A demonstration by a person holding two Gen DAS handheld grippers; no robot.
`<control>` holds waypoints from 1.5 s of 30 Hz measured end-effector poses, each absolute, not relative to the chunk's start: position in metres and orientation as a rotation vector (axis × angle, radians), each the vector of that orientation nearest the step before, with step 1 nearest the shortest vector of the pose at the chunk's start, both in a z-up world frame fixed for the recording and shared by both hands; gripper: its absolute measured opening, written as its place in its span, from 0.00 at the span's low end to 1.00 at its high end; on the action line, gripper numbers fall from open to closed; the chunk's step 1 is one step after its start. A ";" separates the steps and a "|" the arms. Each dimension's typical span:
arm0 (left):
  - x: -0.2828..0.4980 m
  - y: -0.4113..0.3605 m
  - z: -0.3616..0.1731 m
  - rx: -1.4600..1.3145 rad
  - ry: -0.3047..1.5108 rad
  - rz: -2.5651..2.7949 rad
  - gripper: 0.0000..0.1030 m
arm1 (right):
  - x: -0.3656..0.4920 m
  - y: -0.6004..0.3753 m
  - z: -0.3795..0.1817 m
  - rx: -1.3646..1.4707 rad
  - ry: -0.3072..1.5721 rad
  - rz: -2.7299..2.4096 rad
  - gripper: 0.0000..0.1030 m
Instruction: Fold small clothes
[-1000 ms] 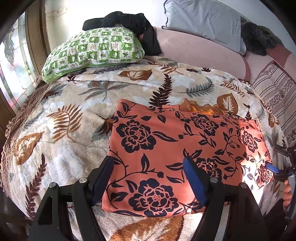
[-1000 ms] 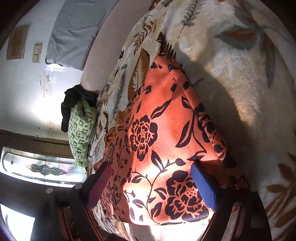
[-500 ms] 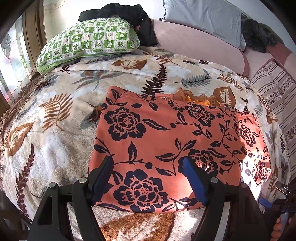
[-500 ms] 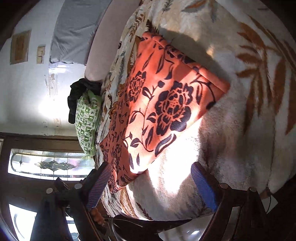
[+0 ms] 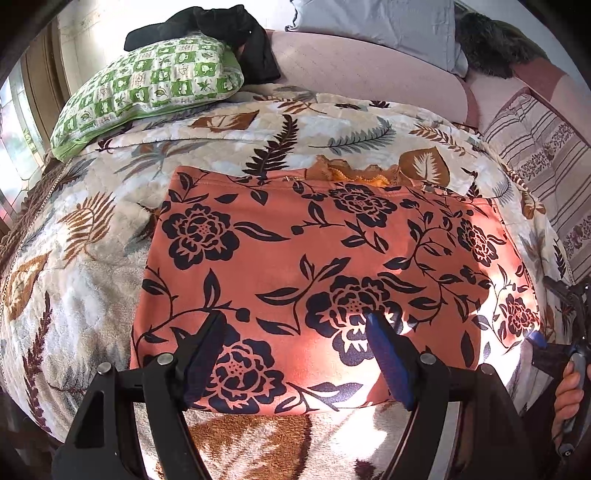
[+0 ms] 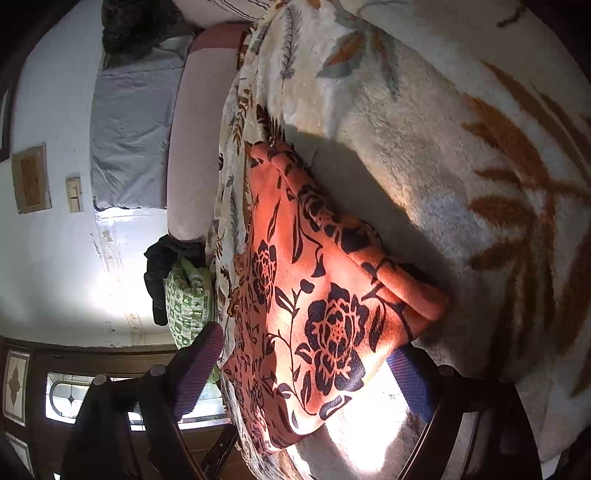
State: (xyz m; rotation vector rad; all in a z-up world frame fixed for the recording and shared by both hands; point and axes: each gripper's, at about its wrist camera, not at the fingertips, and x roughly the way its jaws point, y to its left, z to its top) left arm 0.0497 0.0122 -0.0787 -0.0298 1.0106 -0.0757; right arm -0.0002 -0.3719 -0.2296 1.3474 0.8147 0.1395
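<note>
An orange garment with dark flowers (image 5: 332, 258) lies folded flat on the leaf-patterned bedspread (image 5: 92, 258). My left gripper (image 5: 293, 319) hangs open over the garment's near edge, and its blue pads (image 5: 388, 354) touch nothing. The right gripper's blue pad (image 5: 536, 338) shows at the garment's right end, with a person's hand (image 5: 569, 391) behind it. In the right wrist view the garment's (image 6: 325, 295) near corner lies between the jaws of my right gripper (image 6: 306, 345). Those jaws are closing, but the pads (image 6: 410, 384) stand clear of the cloth.
A green checked pillow (image 5: 147, 88) with dark clothes (image 5: 229, 33) on it lies at the bed's far left. A grey pillow (image 5: 376, 29) and a striped cushion (image 5: 535, 147) line the pink headboard (image 5: 369, 74). A stained-glass window (image 6: 74, 398) is beside the bed.
My left gripper slid right along the garment's near edge and came lower. My right gripper pulled back off the garment, rolled, and now has the cloth's corner between narrower jaws.
</note>
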 end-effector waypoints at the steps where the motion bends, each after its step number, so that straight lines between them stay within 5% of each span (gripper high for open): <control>1: 0.050 0.011 -0.079 -0.026 1.011 -0.076 0.76 | 0.003 -0.371 -0.228 1.332 0.826 0.130 0.62; 2: 0.051 0.010 -0.079 -0.024 1.013 -0.076 0.76 | 0.005 -0.370 -0.225 1.305 0.838 0.123 0.42; 3: 0.051 0.009 -0.080 -0.023 1.012 -0.076 0.76 | 0.006 -0.368 -0.221 1.270 0.841 0.118 0.33; 7: 0.056 0.006 -0.085 -0.022 1.025 -0.069 0.76 | 0.005 -0.365 -0.214 1.144 0.864 0.087 0.13; 10: 0.060 0.003 -0.089 -0.021 1.034 -0.073 0.76 | 0.001 -0.367 -0.224 1.109 0.901 0.044 0.08; 16: 0.071 -0.004 -0.098 -0.013 1.027 -0.070 0.76 | -0.003 -0.364 -0.212 1.034 0.939 0.085 0.15; 18: 0.079 -0.007 -0.116 -0.009 1.063 -0.074 0.79 | -0.010 -0.368 -0.208 1.023 0.950 0.092 0.37; 19: 0.083 -0.009 -0.127 0.015 1.087 -0.059 0.81 | -0.015 -0.373 -0.206 1.026 0.946 0.079 0.69; 20: 0.083 -0.012 -0.135 0.043 1.086 -0.053 0.82 | -0.022 -0.379 -0.201 1.034 0.922 0.057 0.82; 27: 0.082 -0.016 -0.139 0.082 1.045 -0.059 0.90 | 0.050 -0.405 -0.147 0.885 0.842 0.210 0.82; 33: 0.085 -0.018 -0.139 0.092 1.055 -0.055 0.92 | 0.192 -0.387 -0.182 0.678 1.097 0.231 0.77; 34: 0.086 -0.017 -0.139 0.092 1.059 -0.058 0.93 | 0.203 -0.382 -0.193 0.671 1.140 0.220 0.59; 35: 0.086 -0.017 -0.140 0.091 1.061 -0.061 0.93 | 0.207 -0.374 -0.194 0.623 1.156 0.219 0.25; 36: 0.087 -0.016 -0.140 0.087 1.060 -0.065 0.94 | 0.207 -0.364 -0.186 0.572 1.151 0.250 0.23; 41: 0.088 -0.017 -0.141 0.088 1.054 -0.055 0.96 | 0.194 -0.369 -0.182 0.480 1.089 0.074 0.25; 45: 0.088 -0.015 -0.140 0.087 1.061 -0.069 0.96 | 0.180 -0.385 -0.182 0.606 1.059 0.061 0.51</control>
